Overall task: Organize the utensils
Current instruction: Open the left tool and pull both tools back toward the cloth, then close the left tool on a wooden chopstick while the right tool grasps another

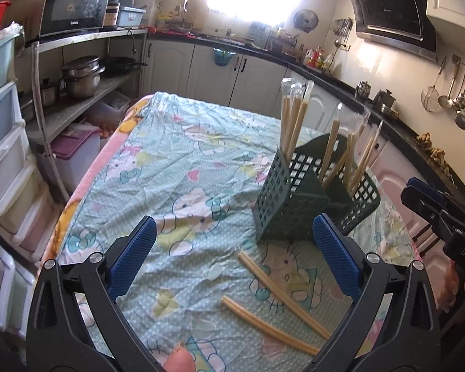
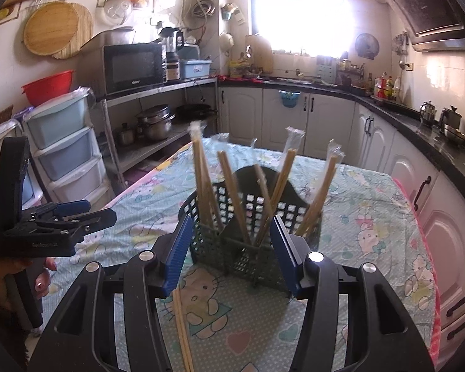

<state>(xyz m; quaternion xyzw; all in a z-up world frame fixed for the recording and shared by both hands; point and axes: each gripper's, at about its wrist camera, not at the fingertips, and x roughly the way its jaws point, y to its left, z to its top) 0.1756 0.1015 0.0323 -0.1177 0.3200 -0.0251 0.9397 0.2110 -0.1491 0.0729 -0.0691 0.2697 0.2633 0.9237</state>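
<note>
Left hand-held gripper [image 1: 234, 259] wide open, empty; two wrapped chopstick pairs [image 1: 282, 290] on worktop [image 1: 176, 167] btwn its fingers. Right hand-held gripper [image 2: 229, 262] half open, empty; green basket [image 2: 251, 217] just ahead.

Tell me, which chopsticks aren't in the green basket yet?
The two wrapped pairs of chopsticks lying flat on the tablecloth: one just in front of the green basket, another nearer the camera. All the others stand upright inside it.
</note>
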